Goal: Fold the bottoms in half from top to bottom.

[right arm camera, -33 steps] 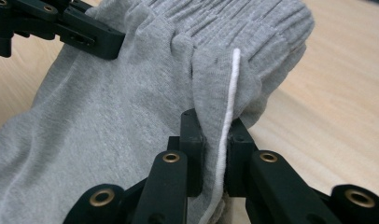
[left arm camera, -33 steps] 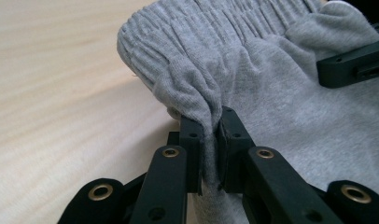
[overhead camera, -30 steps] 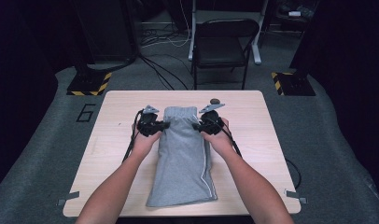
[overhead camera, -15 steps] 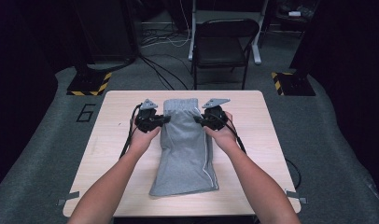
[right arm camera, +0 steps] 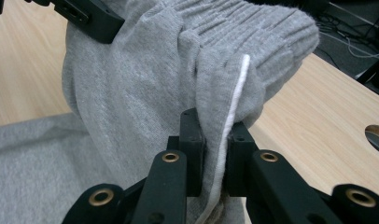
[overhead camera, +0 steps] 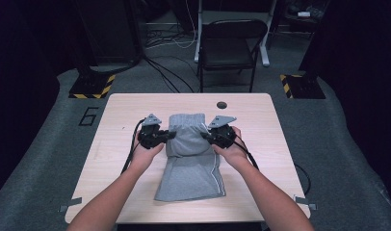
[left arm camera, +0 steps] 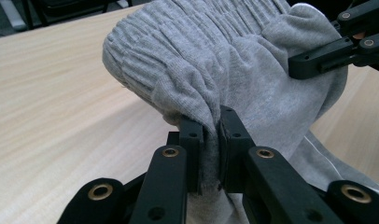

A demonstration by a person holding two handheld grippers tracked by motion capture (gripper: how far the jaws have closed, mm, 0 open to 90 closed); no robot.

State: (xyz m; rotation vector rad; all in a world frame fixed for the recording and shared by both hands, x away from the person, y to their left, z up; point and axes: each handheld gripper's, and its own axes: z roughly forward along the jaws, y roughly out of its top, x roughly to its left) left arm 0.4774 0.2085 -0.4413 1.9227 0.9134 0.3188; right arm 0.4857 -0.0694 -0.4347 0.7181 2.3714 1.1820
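Two grippers, left gripper (overhead camera: 168, 135) and right gripper (overhead camera: 204, 135), clamping grey garment (overhead camera: 189, 163) on table (overhead camera: 111, 144).

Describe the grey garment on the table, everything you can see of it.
The grey garment looks like knit sweatpants or shorts folded lengthwise, with a ribbed elastic waistband at the far end and a thin white stripe down one side. Its near part lies flat on the wooden table; the waistband end is lifted and bunched. The left gripper pinches one side edge, the right gripper the other, along a white cord or piping.
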